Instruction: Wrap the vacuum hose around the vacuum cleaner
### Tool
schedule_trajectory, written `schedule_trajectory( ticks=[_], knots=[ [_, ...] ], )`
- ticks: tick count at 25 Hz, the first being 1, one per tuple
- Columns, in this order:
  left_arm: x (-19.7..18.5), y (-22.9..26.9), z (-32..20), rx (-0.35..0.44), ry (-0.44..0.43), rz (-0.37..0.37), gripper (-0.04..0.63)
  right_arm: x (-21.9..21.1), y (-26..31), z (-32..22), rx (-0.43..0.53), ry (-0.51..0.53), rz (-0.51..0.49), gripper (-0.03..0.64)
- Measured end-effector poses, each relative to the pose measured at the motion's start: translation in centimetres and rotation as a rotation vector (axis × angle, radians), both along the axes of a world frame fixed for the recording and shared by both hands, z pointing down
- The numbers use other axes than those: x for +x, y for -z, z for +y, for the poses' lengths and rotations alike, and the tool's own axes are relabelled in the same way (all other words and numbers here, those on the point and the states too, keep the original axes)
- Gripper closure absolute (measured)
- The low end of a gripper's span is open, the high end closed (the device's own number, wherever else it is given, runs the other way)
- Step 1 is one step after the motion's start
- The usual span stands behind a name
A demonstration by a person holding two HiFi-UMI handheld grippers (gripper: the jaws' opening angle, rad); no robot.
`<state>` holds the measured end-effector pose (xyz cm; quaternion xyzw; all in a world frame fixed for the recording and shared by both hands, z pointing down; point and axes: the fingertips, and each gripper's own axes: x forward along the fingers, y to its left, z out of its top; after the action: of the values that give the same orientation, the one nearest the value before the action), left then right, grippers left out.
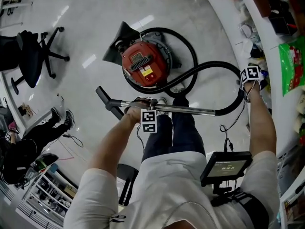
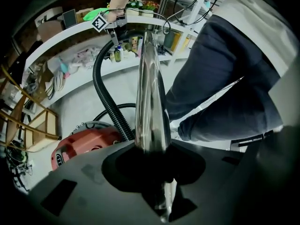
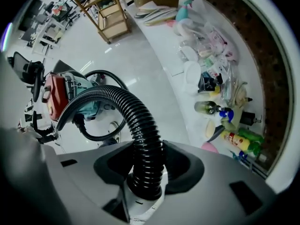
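Left gripper [image 2: 152, 156]: mine, clamped on chrome wand [image 1: 190, 110]. Right gripper [image 3: 147, 170]: mine, clamped on black hose [image 1: 209, 68]. Red vacuum cleaner [image 1: 144, 63]: on floor, hose curving partly round it.

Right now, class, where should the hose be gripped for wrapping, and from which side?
Grip the hose on its raised bend near the wand, from above, jaws across the ribs: the round ribbed section seats between them, and the slack likely swings round the vacuum. The right gripper holds it there.
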<state>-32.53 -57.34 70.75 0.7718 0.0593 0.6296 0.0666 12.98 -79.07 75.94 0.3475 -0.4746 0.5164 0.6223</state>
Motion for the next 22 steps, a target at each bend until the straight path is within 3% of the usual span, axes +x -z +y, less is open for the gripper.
schedule_trajectory(
  ticks=[11, 22],
  knots=[
    [-2.9, -2.3, -2.3, -0.026, 0.178, 0.005, 0.469, -7.3, -2.9, -9.6, -0.002, 0.205, 0.000, 0.439],
    [-3.8, -1.5, -4.3, -0.075, 0.334, 0.087, 0.471, -12.6, -3.3, -16.4, 0.051, 0.356, -0.035, 0.437]
  ],
)
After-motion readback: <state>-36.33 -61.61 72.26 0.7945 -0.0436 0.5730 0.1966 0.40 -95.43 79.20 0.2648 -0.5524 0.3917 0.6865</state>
